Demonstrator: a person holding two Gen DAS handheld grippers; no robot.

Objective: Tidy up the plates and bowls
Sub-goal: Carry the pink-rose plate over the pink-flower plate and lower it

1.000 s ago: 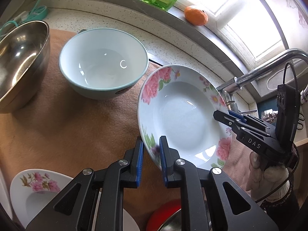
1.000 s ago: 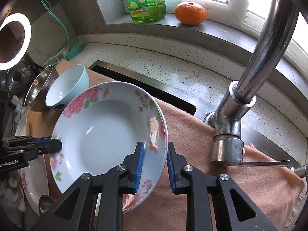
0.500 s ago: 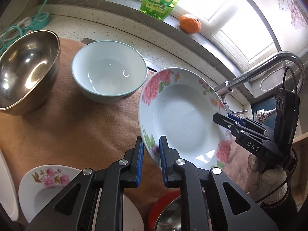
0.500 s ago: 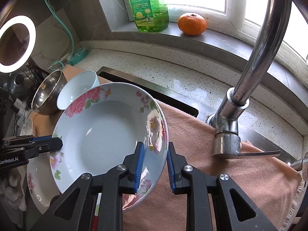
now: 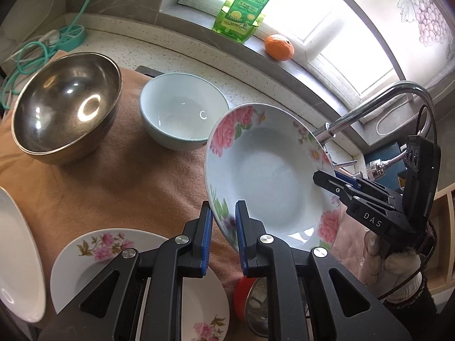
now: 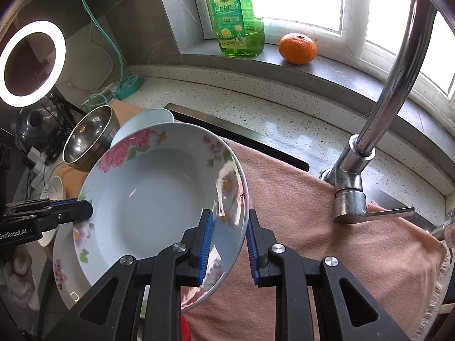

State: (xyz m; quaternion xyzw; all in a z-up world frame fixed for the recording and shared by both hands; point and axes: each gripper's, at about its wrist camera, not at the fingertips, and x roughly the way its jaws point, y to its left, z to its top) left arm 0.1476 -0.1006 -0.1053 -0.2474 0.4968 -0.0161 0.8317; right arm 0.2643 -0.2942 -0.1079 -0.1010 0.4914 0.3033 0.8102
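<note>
The left claw (image 5: 223, 236) is nipped narrow on the near rim of the rose-patterned deep plate (image 5: 270, 182), and the right claw (image 6: 227, 241) is pinched on the opposite rim of that same plate, so both hold it between them, tilted and clear of the peach towel (image 5: 128, 182) that covers the counter (image 6: 270, 119). The step in hand looks like the carry: the plate is up in the air between pick-up and set-down. The next move probably calls for keeping both grips even so the plate does not twist or slip, then bringing it level over a matching plate and lowering it squarely before either claw lets go; the likeliest home is the flowered plate (image 5: 99, 253) lying below the left claw, though that is a guess. Counted in the left wrist view: one held plate, one flowered plate on the towel, one plain white plate (image 5: 17, 258) at the left edge, so three plates; one steel bowl (image 5: 65, 108) and one pale blue bowl (image 5: 182, 113) side by side, two bowls. A red item (image 5: 243, 292) with something shiny beside it sits under the claw, too hidden to name. On the sill stand one green bottle (image 6: 236, 17) and one orange (image 6: 297, 48); one tap (image 6: 369, 130) rises at the right.
</note>
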